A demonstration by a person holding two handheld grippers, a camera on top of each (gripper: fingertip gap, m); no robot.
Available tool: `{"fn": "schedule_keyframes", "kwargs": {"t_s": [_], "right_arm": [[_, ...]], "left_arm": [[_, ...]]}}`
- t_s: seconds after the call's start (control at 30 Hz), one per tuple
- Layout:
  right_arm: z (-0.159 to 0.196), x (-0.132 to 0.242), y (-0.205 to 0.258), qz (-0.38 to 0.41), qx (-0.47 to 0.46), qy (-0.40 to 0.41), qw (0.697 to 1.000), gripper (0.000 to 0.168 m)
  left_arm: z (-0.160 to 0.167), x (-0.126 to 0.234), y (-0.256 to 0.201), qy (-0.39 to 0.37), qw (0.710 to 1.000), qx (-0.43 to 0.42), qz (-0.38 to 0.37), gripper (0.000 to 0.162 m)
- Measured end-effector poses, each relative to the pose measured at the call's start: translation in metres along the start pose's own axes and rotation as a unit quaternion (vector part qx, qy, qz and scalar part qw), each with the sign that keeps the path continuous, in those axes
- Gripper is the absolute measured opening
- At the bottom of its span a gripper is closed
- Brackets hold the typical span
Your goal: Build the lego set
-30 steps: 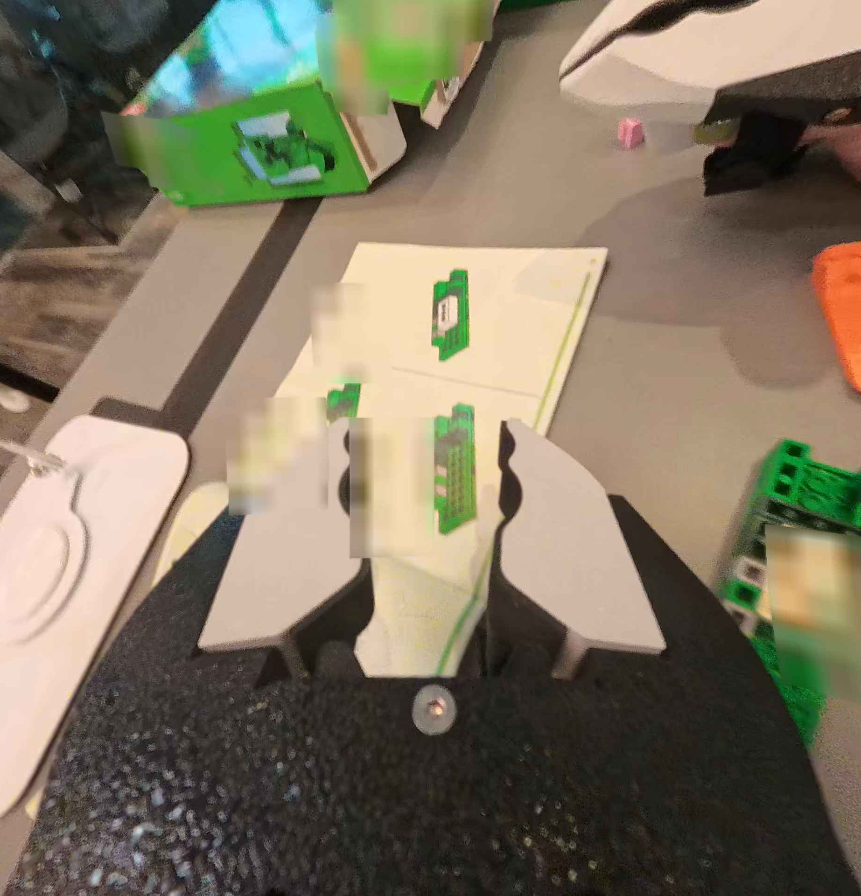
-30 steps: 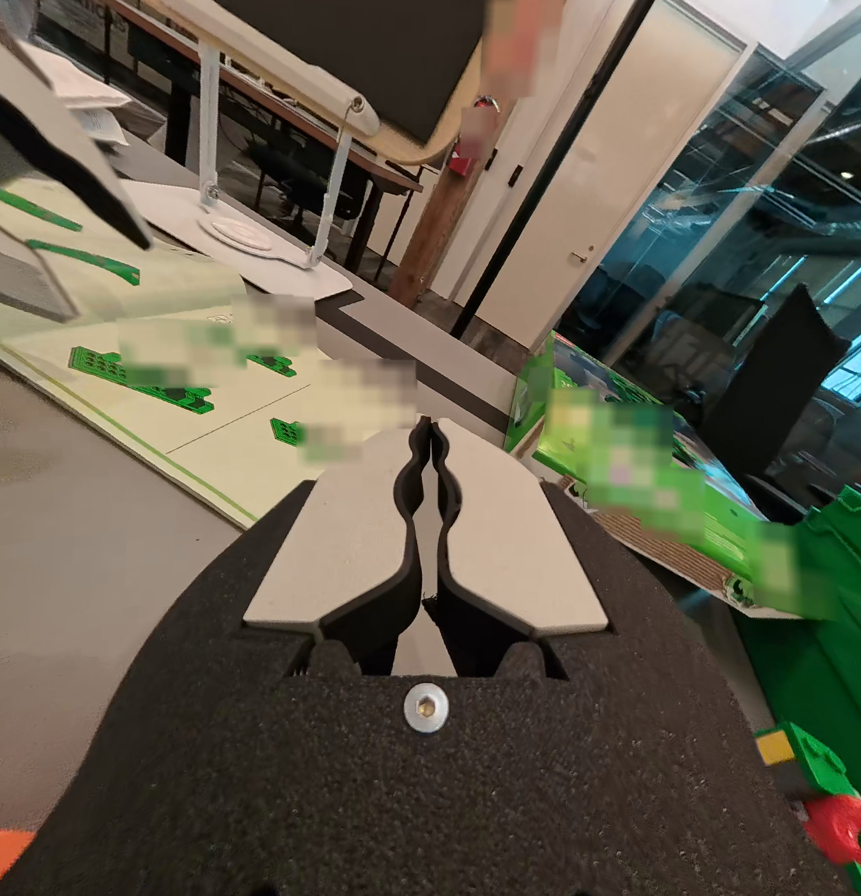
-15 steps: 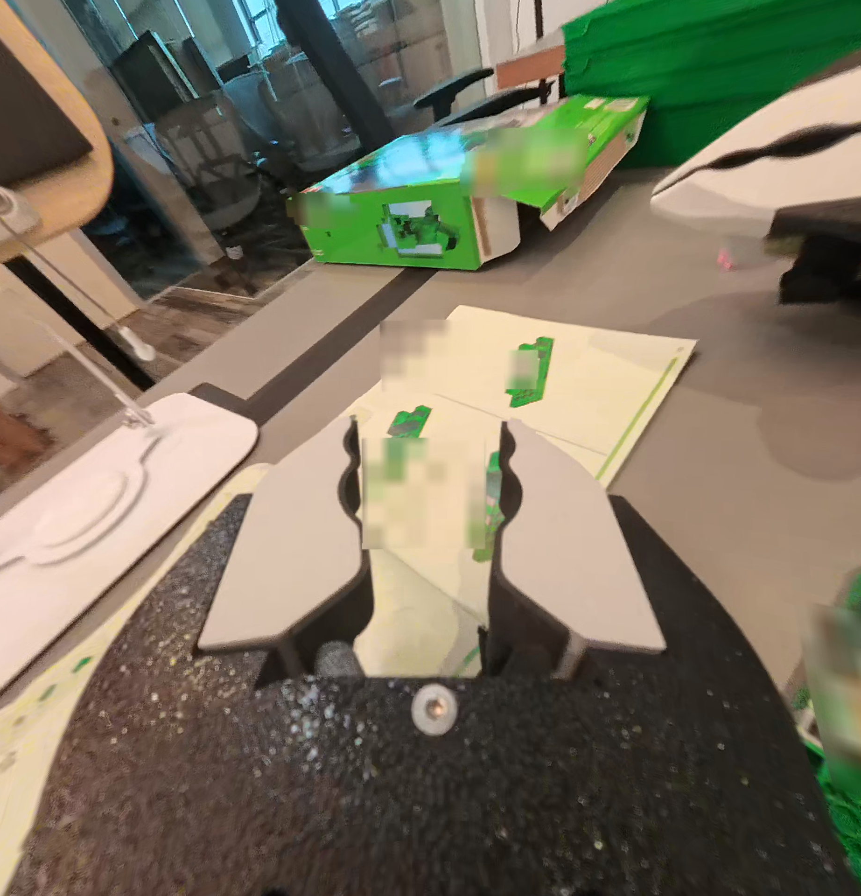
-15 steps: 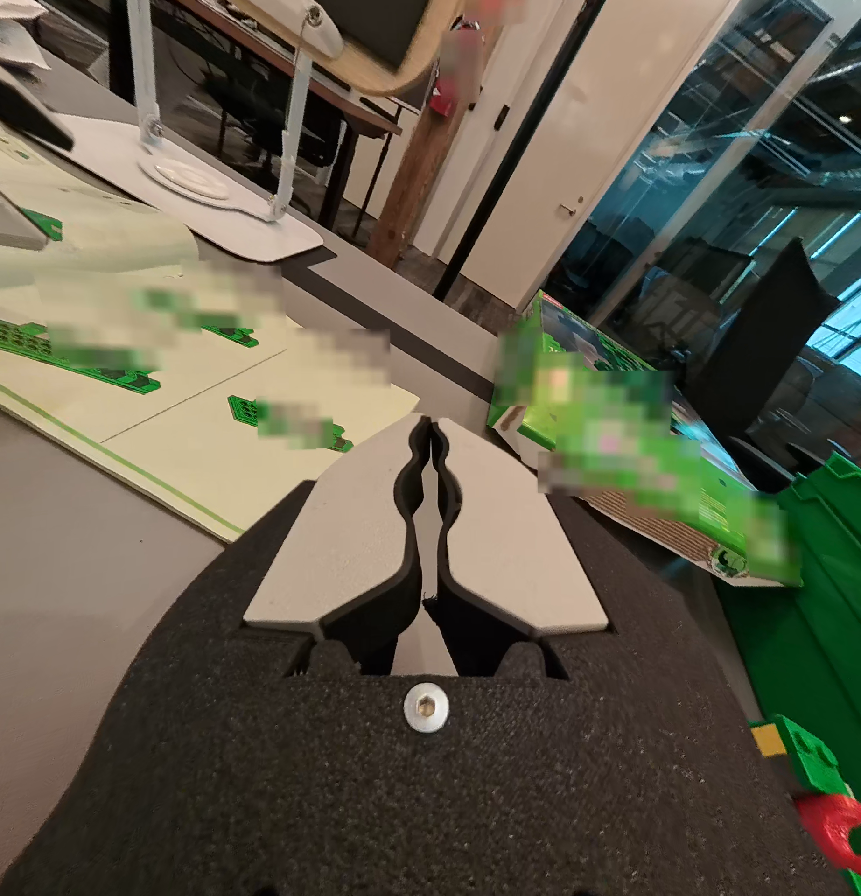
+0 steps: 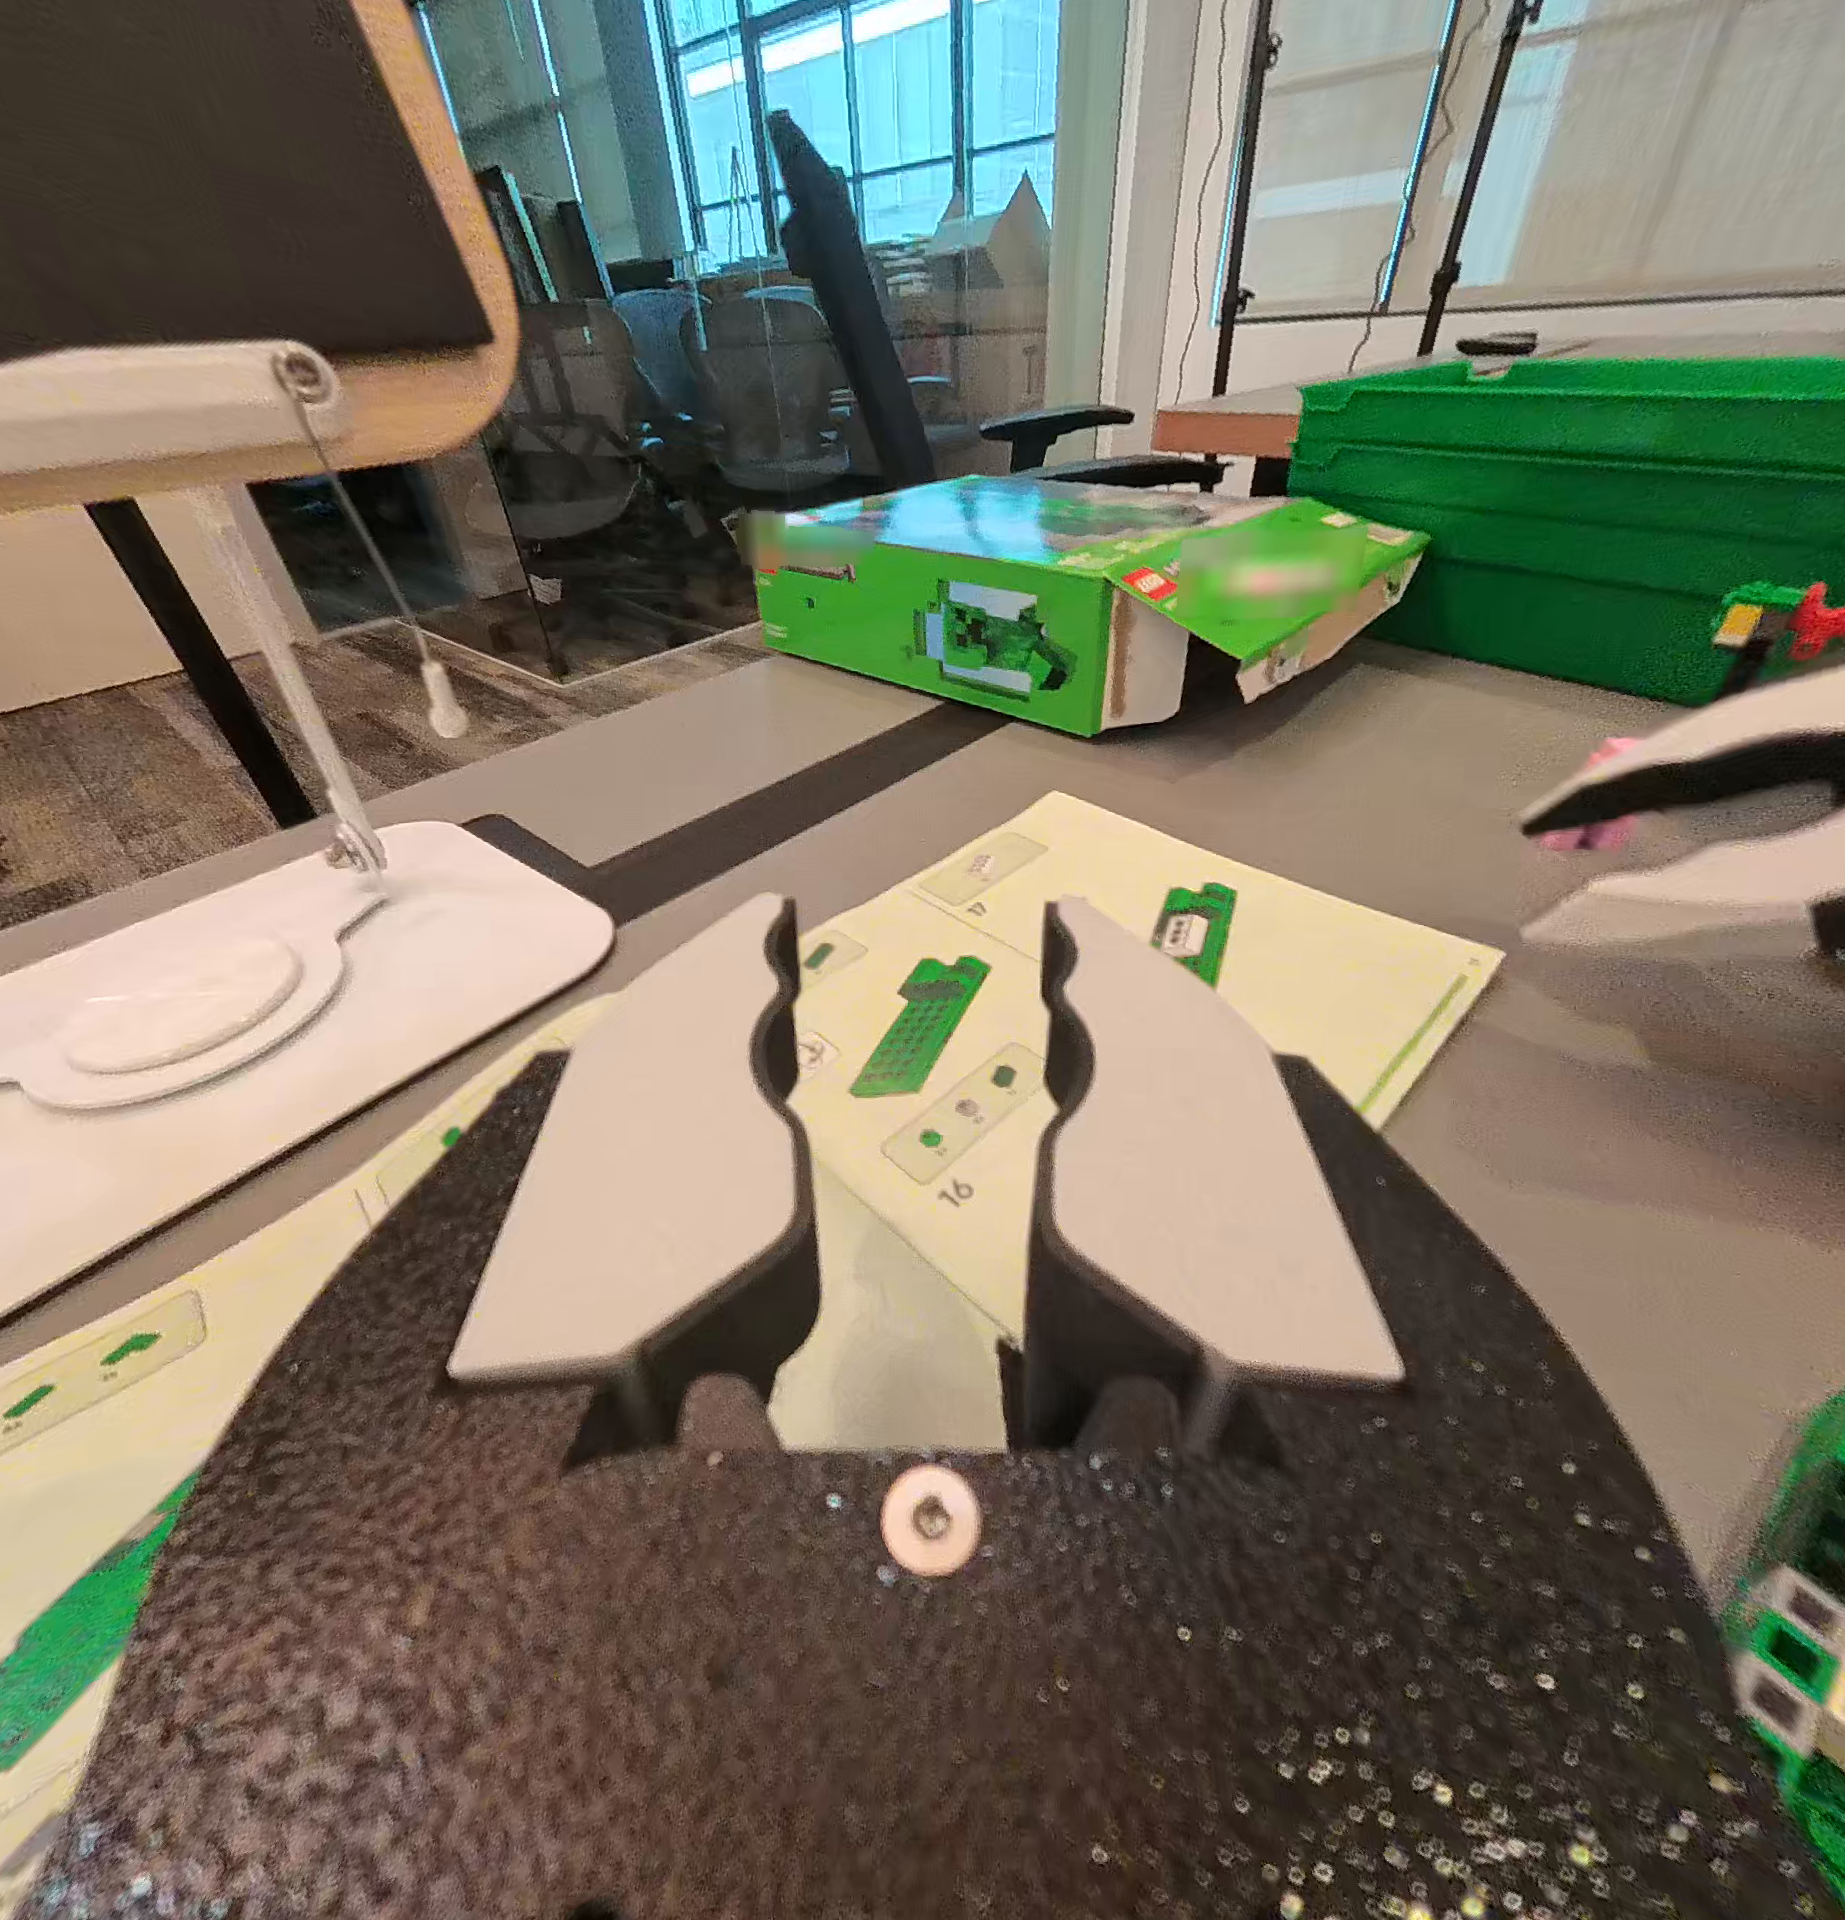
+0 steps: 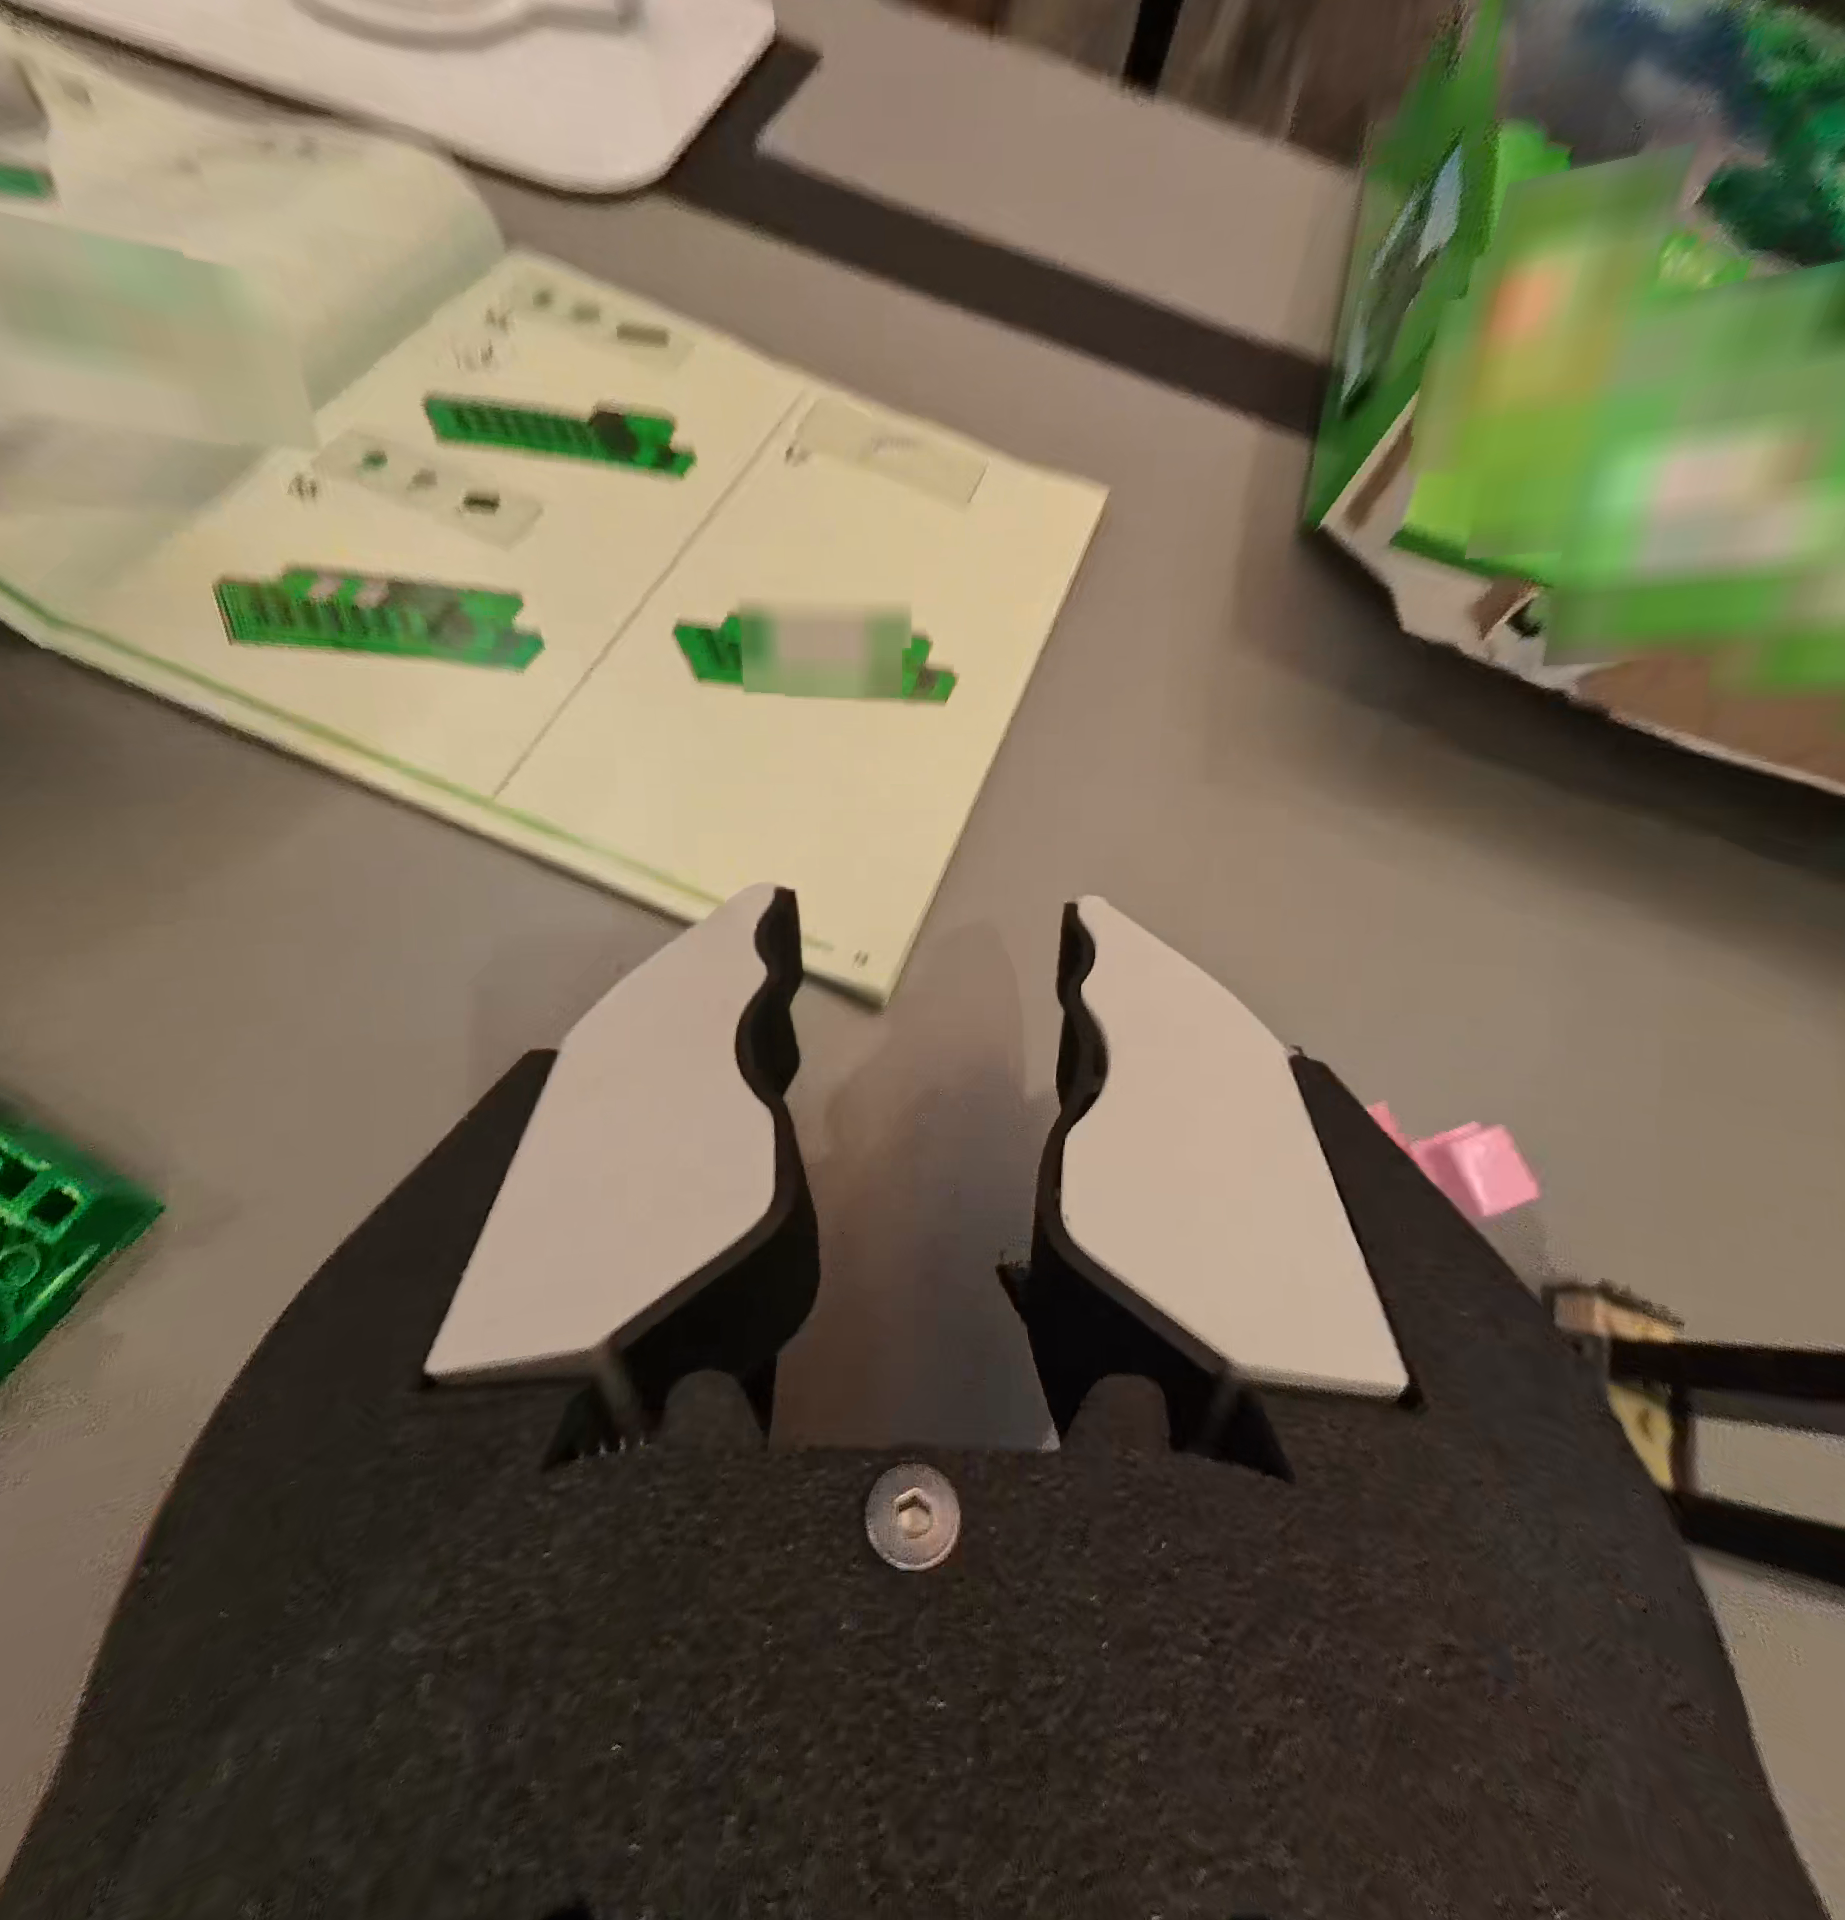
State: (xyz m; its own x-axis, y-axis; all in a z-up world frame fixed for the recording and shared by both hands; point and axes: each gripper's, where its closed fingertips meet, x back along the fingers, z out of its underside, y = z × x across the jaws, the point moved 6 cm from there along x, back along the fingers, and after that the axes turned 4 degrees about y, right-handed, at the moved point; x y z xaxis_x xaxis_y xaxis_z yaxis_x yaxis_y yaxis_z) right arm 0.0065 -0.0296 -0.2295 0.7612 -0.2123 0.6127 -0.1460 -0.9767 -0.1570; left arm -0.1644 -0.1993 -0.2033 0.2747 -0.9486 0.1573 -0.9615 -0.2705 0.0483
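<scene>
- Our left gripper is spread apart with nothing between its grey fingers, hovering over the pale yellow-green open instruction booklet that lies flat on the grey table.
- Our right gripper is likewise released and empty, above bare table just past the booklet's near corner.
- Beside our left gripper, at the right edge, sits the partly built green and white lego block model.
- A small pink lego brick lies on the table just right of our right gripper.
- Left of the booklet rests the flat white lamp base.
- Farther back lies the opened green cardboard lego box, and beyond it the stacked green plastic bins.
</scene>
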Motion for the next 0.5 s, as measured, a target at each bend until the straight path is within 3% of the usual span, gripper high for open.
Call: {"fn": "schedule_keyframes", "kwargs": {"t_s": [0.5], "right_arm": [[0.010, -0.010, 0.039, 0.032, -0.010, 0.084, 0.996, 0.051]], "left_arm": [[-0.013, -0.002, 0.016, -0.028, 0.998, 0.050, 0.023, 0.038]]}}
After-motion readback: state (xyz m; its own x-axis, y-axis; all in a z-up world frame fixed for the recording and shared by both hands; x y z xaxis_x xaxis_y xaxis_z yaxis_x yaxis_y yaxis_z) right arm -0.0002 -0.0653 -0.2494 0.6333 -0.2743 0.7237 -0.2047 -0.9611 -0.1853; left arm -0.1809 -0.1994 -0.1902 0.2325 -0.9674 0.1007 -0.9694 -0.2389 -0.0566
